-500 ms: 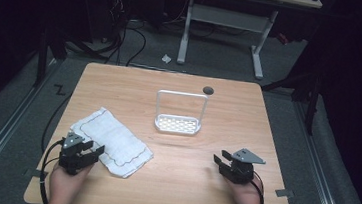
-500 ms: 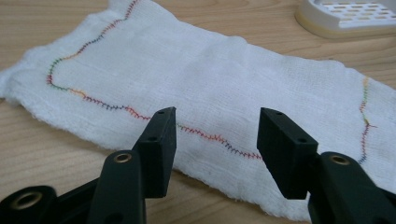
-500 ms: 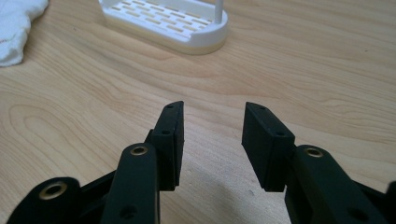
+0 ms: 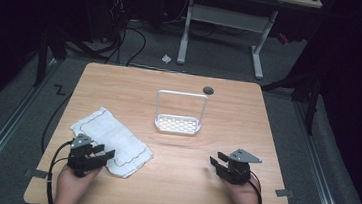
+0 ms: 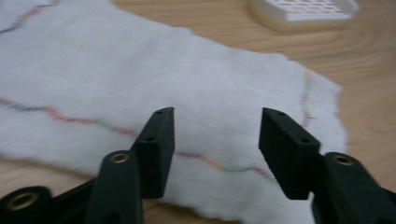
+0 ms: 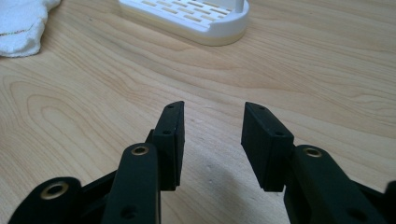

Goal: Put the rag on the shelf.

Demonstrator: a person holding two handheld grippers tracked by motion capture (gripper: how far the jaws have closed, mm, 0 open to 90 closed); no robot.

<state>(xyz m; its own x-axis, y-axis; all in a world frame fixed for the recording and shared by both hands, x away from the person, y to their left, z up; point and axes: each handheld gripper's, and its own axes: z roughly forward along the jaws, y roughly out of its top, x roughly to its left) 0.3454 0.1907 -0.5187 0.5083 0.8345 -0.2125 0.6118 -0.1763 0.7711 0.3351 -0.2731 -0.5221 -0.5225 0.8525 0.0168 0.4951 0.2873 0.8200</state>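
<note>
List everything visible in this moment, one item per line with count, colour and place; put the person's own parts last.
cloth: one, white with a thin multicoloured wavy stitched line, lying flat at the table's near left, under the left gripper's jaws
rack: one, white, slotted base with an upright frame, table centre
table: one, light wood
round hole: one, dark, in the table's far edge, right of centre
desk frame: one, white legs, on the floor beyond the table
cables: several, black, on the grey floor at far left
left gripper: one, black, jaws open above the cloth
right gripper: one, black, jaws open over bare wood, near right
hands: two, at the near edge
</note>
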